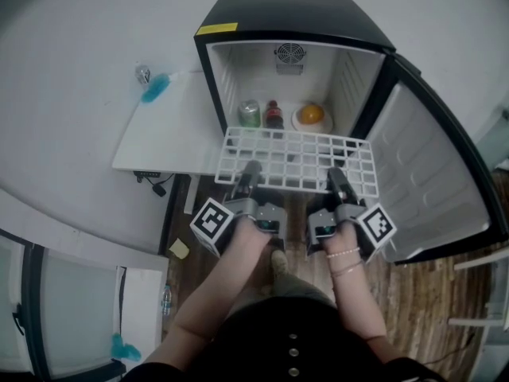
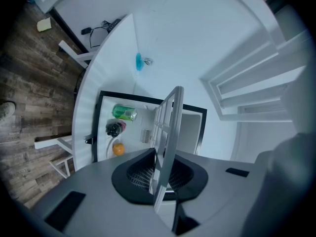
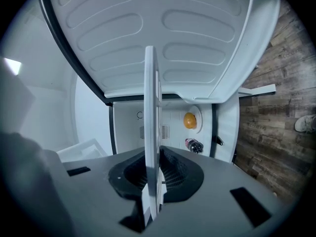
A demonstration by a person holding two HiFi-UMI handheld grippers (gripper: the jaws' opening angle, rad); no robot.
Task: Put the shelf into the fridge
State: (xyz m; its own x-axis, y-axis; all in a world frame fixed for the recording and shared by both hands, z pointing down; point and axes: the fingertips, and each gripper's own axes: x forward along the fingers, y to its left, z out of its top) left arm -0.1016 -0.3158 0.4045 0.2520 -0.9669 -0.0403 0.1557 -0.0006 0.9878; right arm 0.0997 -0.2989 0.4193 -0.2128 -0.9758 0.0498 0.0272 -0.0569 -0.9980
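Wood floor (image 1: 413, 293), a white wall, and a small black fridge (image 1: 294, 14) with its door (image 1: 433, 181) swung wide. We hold the shelf (image 1: 298, 159) level by its near edge, with the left claw (image 1: 250, 169) and right claw (image 1: 337, 175) each clamped on the wire. Its far edge seems just at the fridge mouth, in front of the can (image 1: 250, 112), bottle (image 1: 273, 114) and orange (image 1: 311, 114), so sliding it in is not yet done. We cannot make out which wall groove it lines up with.

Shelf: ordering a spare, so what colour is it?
White; the shelf shows best in the head view.
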